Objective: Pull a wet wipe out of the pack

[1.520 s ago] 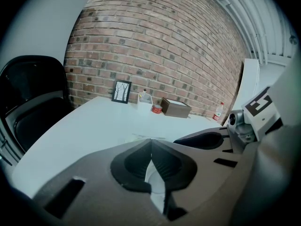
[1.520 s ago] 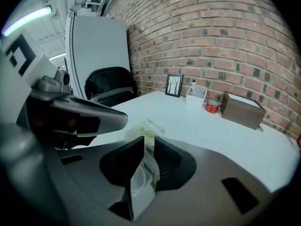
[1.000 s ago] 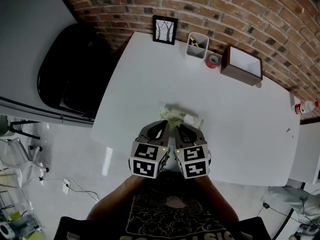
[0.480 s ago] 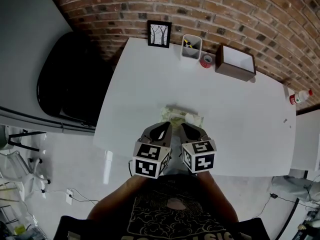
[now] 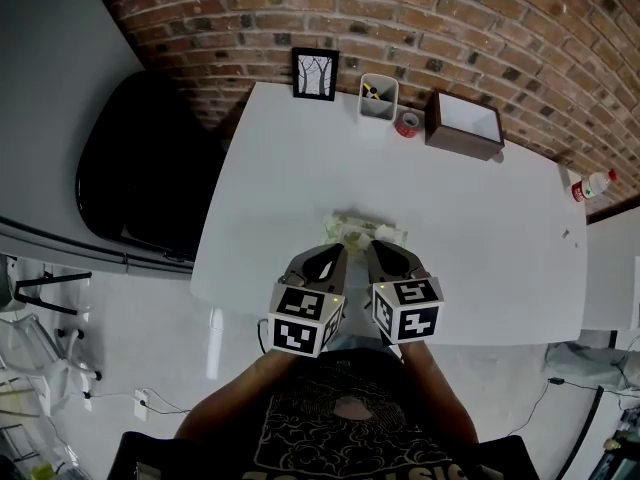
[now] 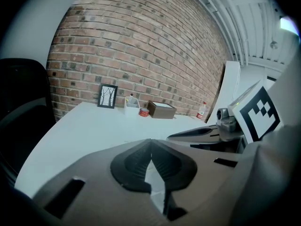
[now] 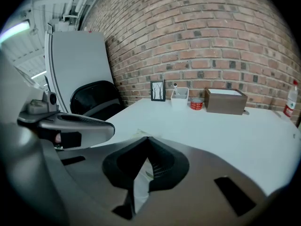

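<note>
Pack: a soft pale-green wet wipe pack (image 5: 365, 231) is seen lying on the white rectangular table (image 5: 300, 168), just at twelve o'clock from both tools.
Left gripper (image 5: 334, 252): jaws are pressed together at the tips; nothing is clearly held.
Right gripper (image 5: 377, 249): jaws are likewise closed; the white sliver behind the tips cannot be told from the table.
Risk: if no wipe is caught, nothing will be drawn out. If the light pack is left unpinned, it may be dragged off the near edge at six o'clock.

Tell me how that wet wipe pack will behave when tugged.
The wet wipe pack looks like a soft, crinkled pouch, so it will probably flex rather than stay stiff. It lies flat, so rolling or tipping seems unlikely. On the smooth white table it may slide or lift unless held down.
</note>
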Demonstrator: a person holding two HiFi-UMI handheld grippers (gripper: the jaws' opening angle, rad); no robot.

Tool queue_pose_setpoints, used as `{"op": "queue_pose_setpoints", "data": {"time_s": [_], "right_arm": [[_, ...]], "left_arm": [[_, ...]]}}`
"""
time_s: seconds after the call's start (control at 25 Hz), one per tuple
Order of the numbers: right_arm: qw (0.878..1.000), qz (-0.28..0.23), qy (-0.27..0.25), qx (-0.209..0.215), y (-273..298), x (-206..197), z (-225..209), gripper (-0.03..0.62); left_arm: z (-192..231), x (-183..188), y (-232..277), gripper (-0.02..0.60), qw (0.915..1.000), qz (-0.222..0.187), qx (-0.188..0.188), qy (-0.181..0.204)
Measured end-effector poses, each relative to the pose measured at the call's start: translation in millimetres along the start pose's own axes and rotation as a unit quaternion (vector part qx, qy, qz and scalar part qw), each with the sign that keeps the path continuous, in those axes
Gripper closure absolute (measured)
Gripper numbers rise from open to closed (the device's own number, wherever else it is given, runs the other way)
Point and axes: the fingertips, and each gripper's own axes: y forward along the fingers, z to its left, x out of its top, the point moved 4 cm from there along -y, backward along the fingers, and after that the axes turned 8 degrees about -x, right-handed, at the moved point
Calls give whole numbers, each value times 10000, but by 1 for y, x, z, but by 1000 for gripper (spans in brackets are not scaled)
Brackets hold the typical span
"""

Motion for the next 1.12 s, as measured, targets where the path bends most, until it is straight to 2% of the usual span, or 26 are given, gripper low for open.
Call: {"op": "queue_pose_setpoints", "data": {"time_s": [0.48, 0.8, 1.12], "right_arm": [[9990, -385, -69, -231, -21, 18, 8, 579], [9969, -679, -77, -401, -42, 31, 14, 577], [9942, -917, -104, -553, -64, 34, 28, 578]], "left_arm": [[-4, 4, -10, 571, 9997, -73, -188, 133], [-8, 3, -17, 569, 9986, 46, -356, 378], [-16, 2, -36, 570, 9975, -93, -464, 529]]}}
